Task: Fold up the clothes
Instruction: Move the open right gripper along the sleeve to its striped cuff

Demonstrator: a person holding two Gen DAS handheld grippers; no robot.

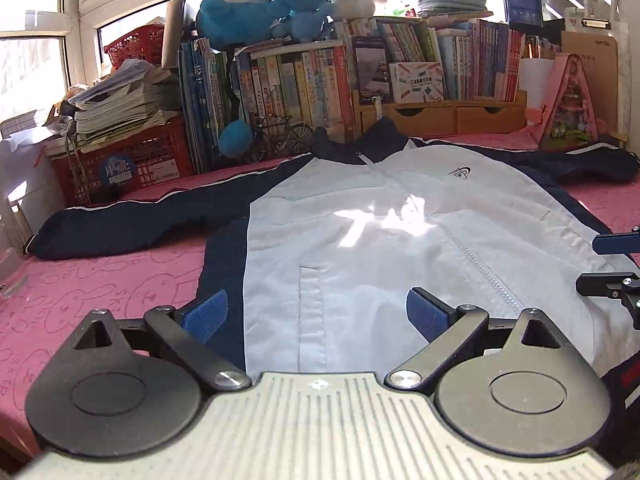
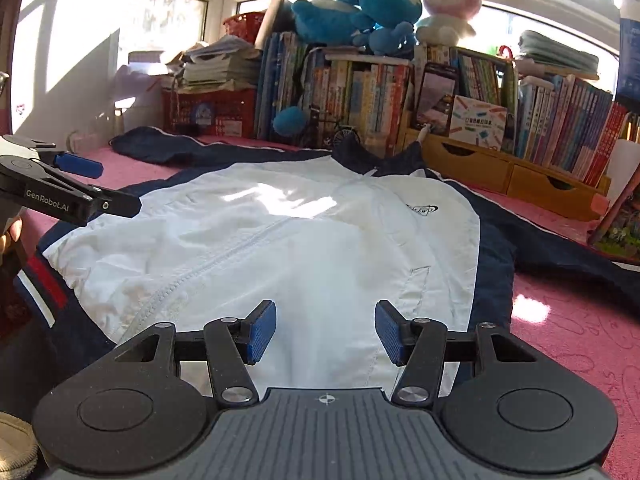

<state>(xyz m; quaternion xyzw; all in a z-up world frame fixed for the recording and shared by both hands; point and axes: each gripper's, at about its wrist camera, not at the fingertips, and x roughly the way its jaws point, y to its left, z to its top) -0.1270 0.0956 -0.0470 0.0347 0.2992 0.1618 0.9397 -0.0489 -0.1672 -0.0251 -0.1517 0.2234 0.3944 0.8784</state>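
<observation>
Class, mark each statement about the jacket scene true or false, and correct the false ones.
1. The jacket lies front up with both sleeves spread out. True.
2. The left gripper is clamped on the hem. False: its jaws are wide open, with nothing pinched.
3. The jacket's zip is done up. True: the zip runs closed up the white front.
4. The jacket lies on a green cloth. False: the cloth is pink.
5. The right gripper holds a sleeve. False: its pads stand apart above the white front, holding nothing.
6. Plush toys sit on top of the books. True.
</observation>
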